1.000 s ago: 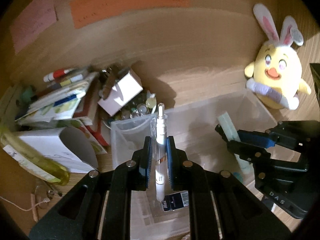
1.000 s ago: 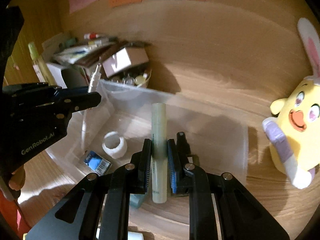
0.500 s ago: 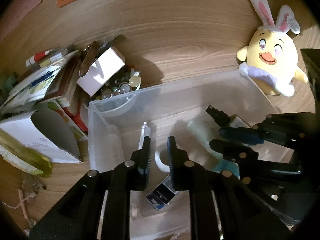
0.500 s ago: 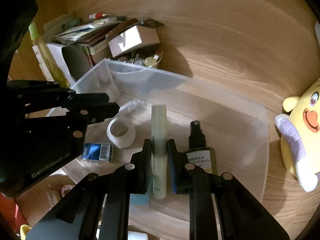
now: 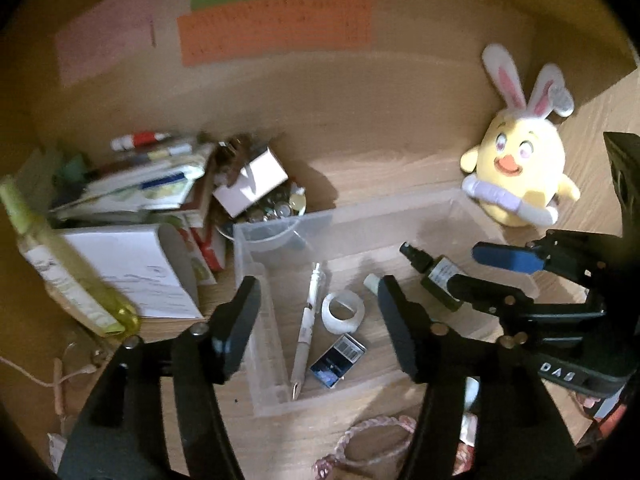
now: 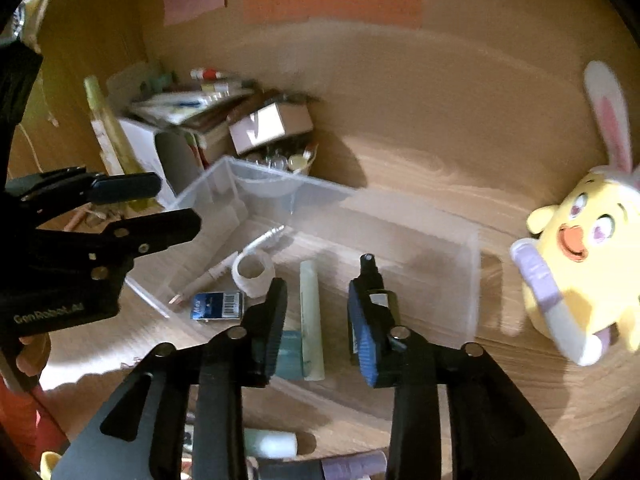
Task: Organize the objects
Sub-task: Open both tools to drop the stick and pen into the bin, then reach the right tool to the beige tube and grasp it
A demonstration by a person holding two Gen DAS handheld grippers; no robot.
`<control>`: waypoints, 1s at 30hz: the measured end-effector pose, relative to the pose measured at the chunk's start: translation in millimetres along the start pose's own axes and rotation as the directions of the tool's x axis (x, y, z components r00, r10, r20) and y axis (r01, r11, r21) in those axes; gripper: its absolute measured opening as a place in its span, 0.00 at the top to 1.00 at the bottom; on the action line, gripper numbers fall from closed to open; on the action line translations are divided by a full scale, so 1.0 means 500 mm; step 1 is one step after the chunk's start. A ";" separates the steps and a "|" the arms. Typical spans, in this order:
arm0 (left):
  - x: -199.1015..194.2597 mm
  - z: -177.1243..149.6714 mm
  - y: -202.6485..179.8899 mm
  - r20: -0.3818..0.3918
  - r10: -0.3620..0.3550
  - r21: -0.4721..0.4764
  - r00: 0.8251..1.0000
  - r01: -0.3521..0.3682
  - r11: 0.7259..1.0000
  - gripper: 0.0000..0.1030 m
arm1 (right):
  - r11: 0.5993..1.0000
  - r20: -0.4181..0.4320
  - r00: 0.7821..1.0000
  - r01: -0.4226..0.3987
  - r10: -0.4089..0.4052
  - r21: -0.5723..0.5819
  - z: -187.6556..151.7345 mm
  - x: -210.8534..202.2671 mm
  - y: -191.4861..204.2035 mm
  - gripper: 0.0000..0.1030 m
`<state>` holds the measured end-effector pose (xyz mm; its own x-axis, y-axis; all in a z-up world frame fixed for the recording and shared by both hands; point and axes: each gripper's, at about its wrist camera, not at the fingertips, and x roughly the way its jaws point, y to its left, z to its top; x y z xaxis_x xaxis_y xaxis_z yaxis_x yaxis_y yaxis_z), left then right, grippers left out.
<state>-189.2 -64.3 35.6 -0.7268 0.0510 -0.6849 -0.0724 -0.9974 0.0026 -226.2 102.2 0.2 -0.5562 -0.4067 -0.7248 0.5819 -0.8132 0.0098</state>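
Observation:
A clear plastic bin [image 5: 280, 224] [image 6: 472, 280] stands on the wooden desk. In it lie a white pen [image 5: 307, 320] [image 6: 256, 246], a white tape roll [image 5: 343, 311] [image 6: 253, 271], a small blue barcode box [image 5: 338, 360] [image 6: 218, 306], a pale green tube [image 6: 311, 320] and a dark spray bottle [image 5: 434, 276] [image 6: 370, 276]. My left gripper [image 5: 318, 320] [image 6: 176, 204] is open and empty above the bin's left part. My right gripper [image 6: 318, 320] [image 5: 476, 268] is open and empty above the tube.
A yellow bunny plush [image 5: 516, 172] [image 6: 576, 272] sits right of the bin. A pile of books, a white box [image 5: 250, 182] and a bowl of small items stands at the left. A yellow-green bottle [image 5: 60, 264] leans there. A braided cord [image 5: 368, 436] lies in front.
Both grippers opened and drew back upward. The pen dropped from the left gripper and the green tube from the right; both now lie in the bin.

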 end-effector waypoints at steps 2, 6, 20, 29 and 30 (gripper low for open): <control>-0.027 -0.004 -0.002 0.026 0.005 -0.002 1.000 -0.005 1.000 0.30 | 1.000 0.027 1.000 0.000 0.000 0.007 -0.003 -0.025 -0.002 0.57; -0.079 -0.023 -0.009 0.068 0.011 0.002 0.998 -0.011 1.000 0.08 | 1.000 0.092 0.996 0.005 -0.007 0.028 -0.018 -0.081 -0.008 0.36; -0.108 -0.155 -0.022 0.005 0.017 -0.018 1.000 -0.017 1.000 0.03 | 0.998 0.086 0.996 0.009 -0.014 0.060 -0.143 -0.144 -0.026 0.20; -0.067 -0.257 -0.012 -0.102 -0.022 -0.050 0.994 0.017 0.999 0.03 | 0.993 0.037 0.999 -0.044 0.040 0.111 -0.229 -0.136 -0.018 0.20; -0.062 -0.265 -0.012 -0.113 -0.036 -0.053 0.993 0.030 0.998 0.03 | 0.992 0.025 0.998 -0.052 0.050 0.118 -0.240 -0.132 -0.016 0.20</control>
<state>-75.7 -66.7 -39.6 -0.6416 0.0804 -0.7628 -0.0581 -0.9967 -0.0562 -122.9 185.3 -35.0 -0.5413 -0.4567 -0.7060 0.5359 -0.8344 0.1289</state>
